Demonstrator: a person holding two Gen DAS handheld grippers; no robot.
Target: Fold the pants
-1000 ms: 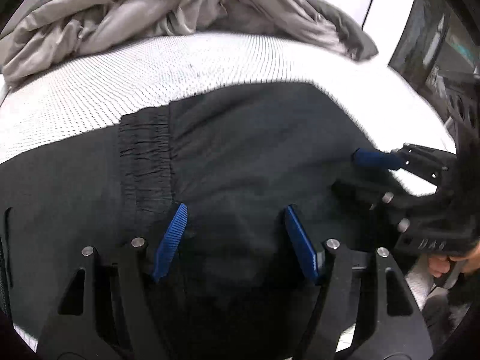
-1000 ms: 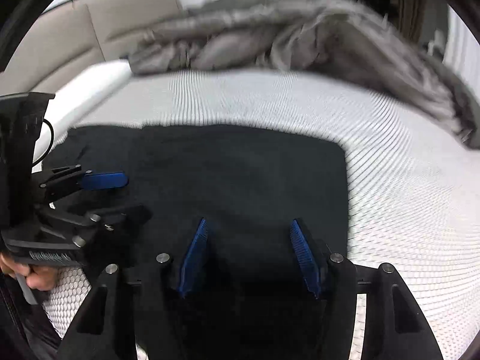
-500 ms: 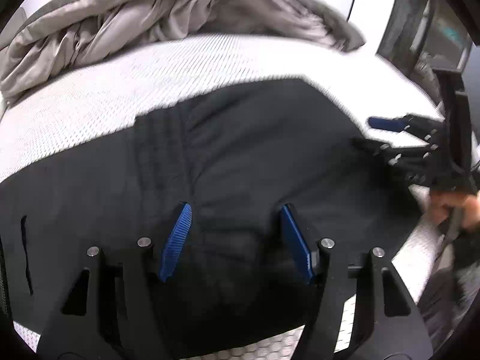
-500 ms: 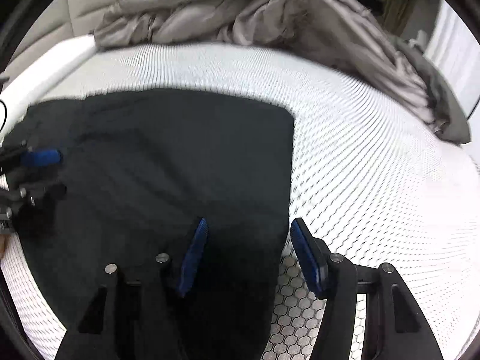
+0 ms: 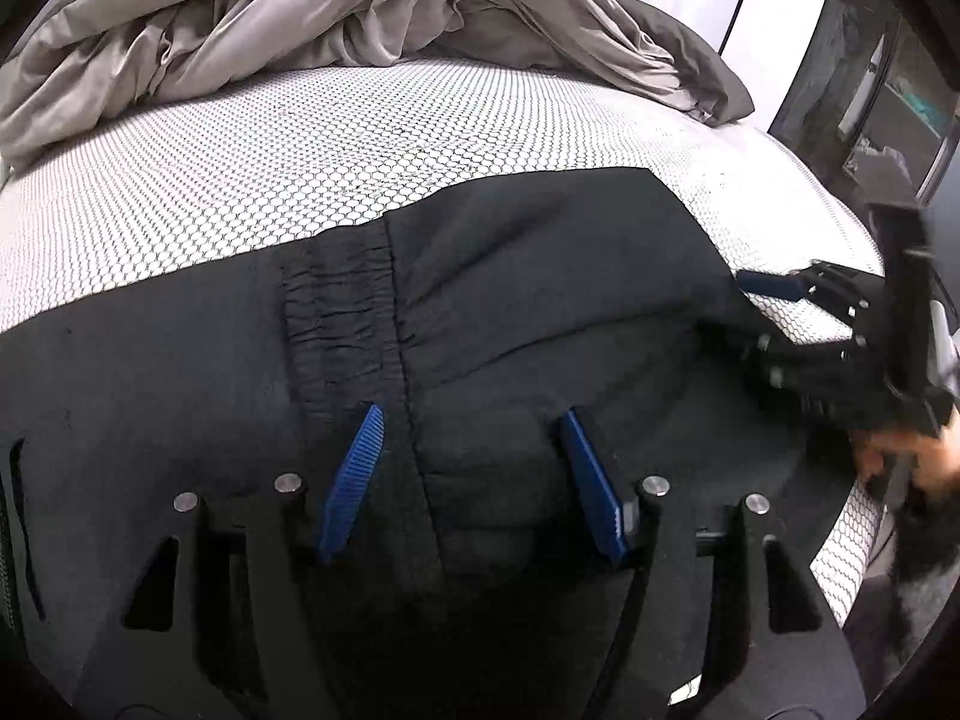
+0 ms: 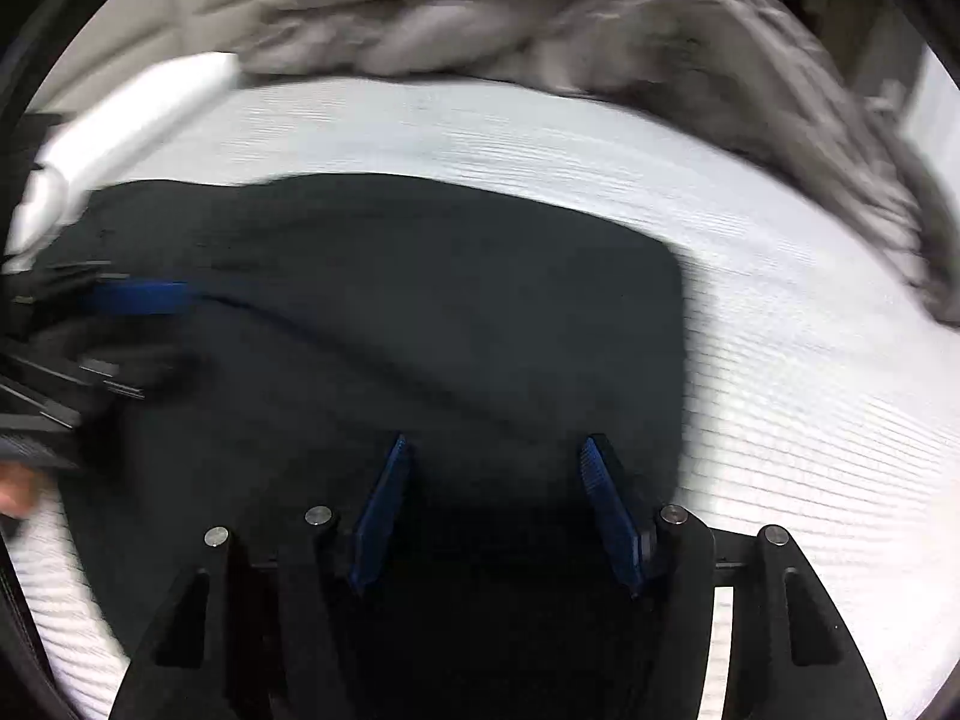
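Note:
Black pants point(image 5: 540, 276) lie flat on the white honeycomb-mesh mattress point(image 5: 300, 144), with the gathered elastic waistband point(image 5: 342, 312) just ahead of my left finger. My left gripper point(image 5: 474, 468) hovers open over the cloth, nothing pinched between its blue pads. At the pants' right edge my right gripper point(image 5: 744, 318) is held by a hand point(image 5: 900, 450). The right wrist view is motion-blurred. There my right gripper point(image 6: 498, 480) stands open above the pants point(image 6: 420, 300), near their right edge. My left gripper point(image 6: 150, 336) shows at the far left.
A crumpled grey duvet point(image 5: 360, 18) is heaped along the back of the bed and also shows as the duvet point(image 6: 600, 30). The mattress edge drops off at the right point(image 5: 852, 552). Dark shelving point(image 5: 900, 90) stands beyond it. A beige headboard point(image 6: 198, 6) is at the upper left.
The right gripper swung out until it straddled the pants' right edge, then came back over the cloth. The left gripper's pads drew slightly closer, and its view drifted sideways and back.

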